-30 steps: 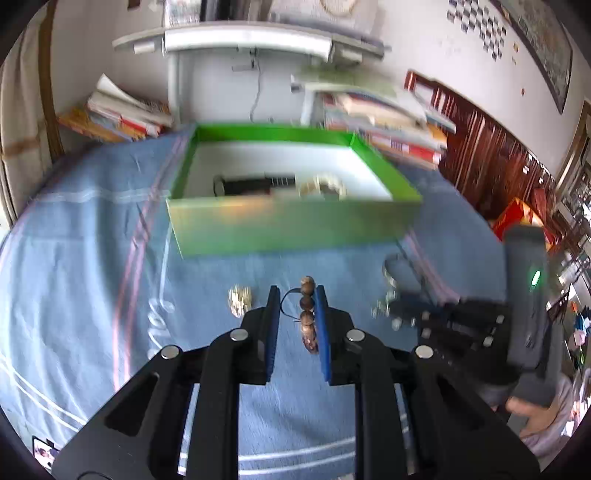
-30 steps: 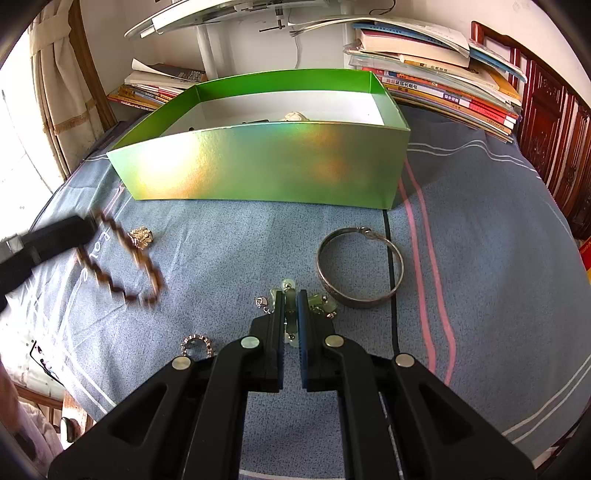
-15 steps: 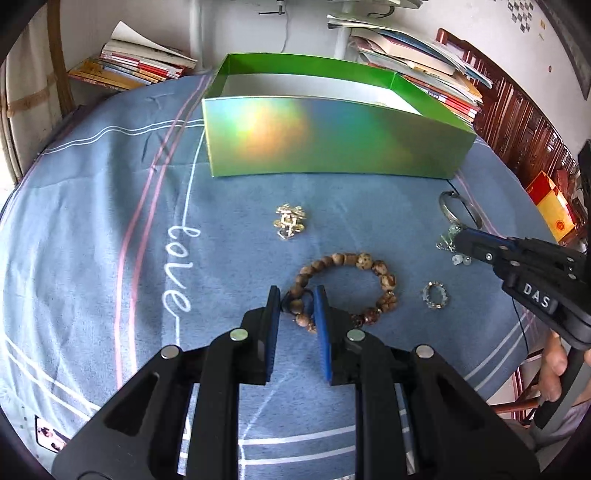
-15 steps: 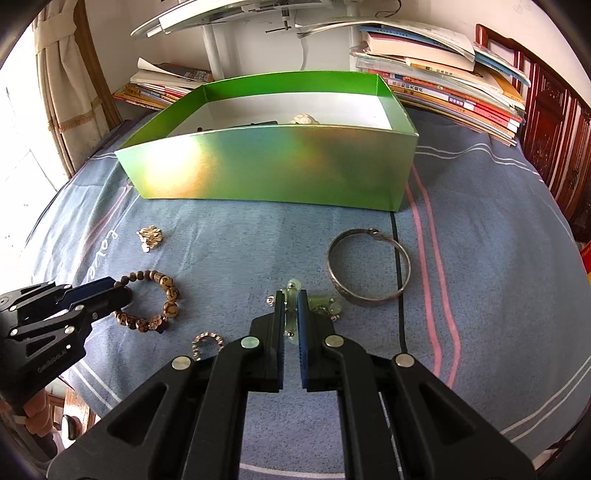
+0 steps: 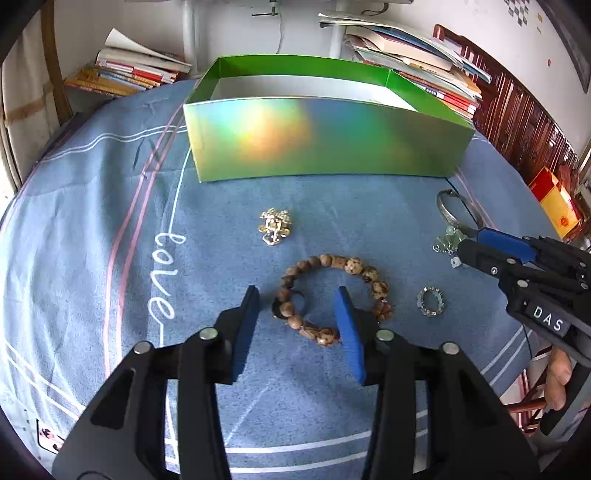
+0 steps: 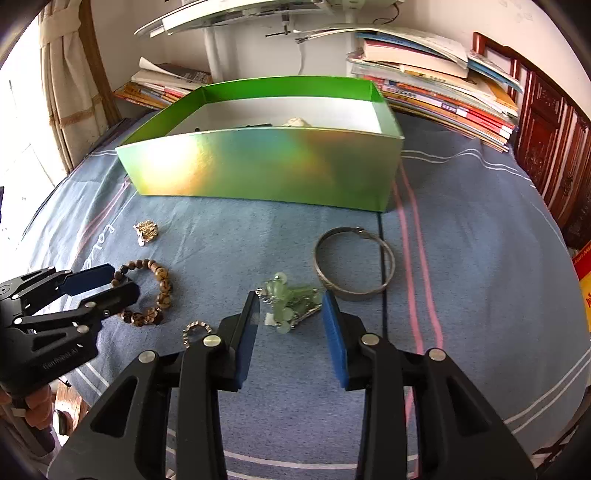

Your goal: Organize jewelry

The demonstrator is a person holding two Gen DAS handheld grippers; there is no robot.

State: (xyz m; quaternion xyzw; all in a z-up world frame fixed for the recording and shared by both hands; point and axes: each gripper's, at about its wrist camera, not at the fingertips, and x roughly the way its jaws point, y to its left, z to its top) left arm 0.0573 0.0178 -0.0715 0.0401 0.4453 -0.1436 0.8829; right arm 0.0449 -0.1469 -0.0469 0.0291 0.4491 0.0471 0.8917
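White wall (image 5: 229,29), stacked books (image 6: 436,88), dark wooden cabinet (image 6: 546,155).

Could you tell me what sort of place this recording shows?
Probably a home study or bedroom: stacks of books and magazines against the wall, a blue striped cloth with "love" lettering as work surface, and carved dark wooden furniture.

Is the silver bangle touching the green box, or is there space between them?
Apart. In the right wrist view, a wide strip of bare blue cloth lies between the silver bangle and the front wall of the green box.
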